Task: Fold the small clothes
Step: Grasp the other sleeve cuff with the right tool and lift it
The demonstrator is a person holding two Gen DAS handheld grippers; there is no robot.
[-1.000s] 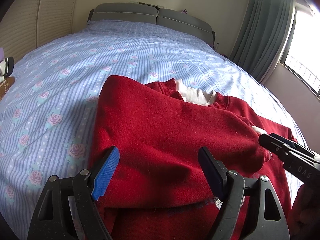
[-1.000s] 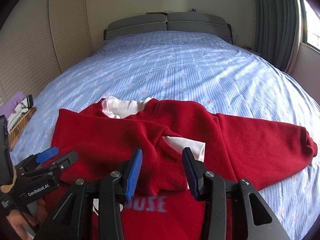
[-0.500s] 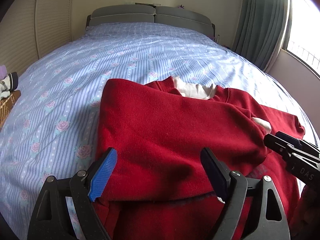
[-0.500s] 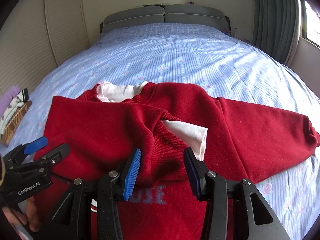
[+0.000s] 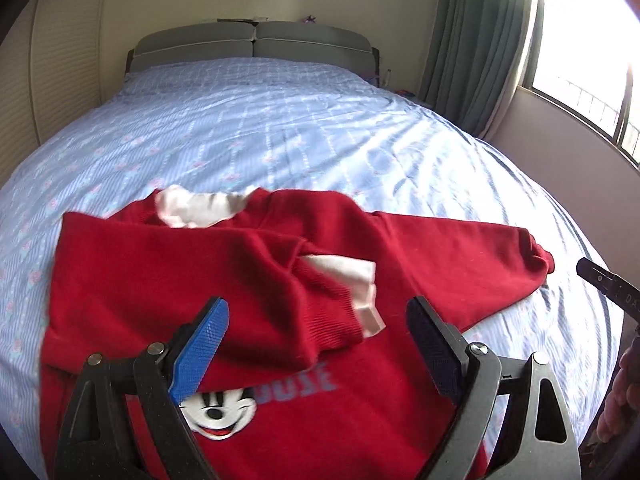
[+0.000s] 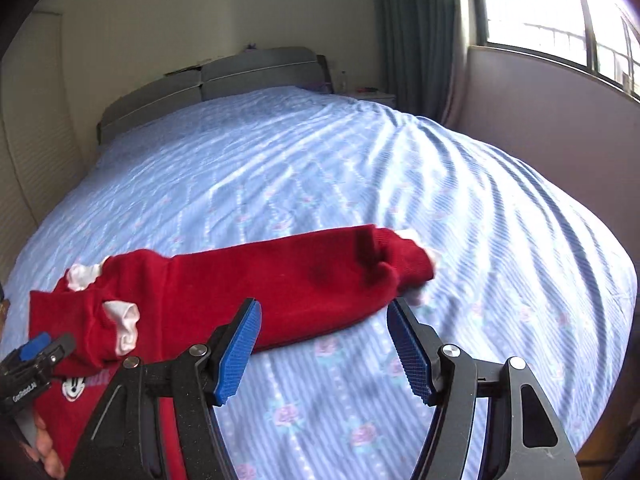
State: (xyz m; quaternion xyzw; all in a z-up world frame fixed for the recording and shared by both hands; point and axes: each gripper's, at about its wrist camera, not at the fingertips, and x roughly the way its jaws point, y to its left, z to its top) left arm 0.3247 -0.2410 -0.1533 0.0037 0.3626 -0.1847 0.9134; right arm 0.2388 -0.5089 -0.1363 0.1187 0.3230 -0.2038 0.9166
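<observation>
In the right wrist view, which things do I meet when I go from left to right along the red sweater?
Left hand-held gripper → white collar → folded sleeve's white cuff → outstretched sleeve → its ribbed cuff end → bare blue bedsheet.

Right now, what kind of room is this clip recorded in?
Almost certainly a home bedroom. A large bed with a blue floral sheet fills the view, a grey padded headboard stands against the wall, and a green curtain hangs by the window. A red sweater lies on the bed.
</observation>
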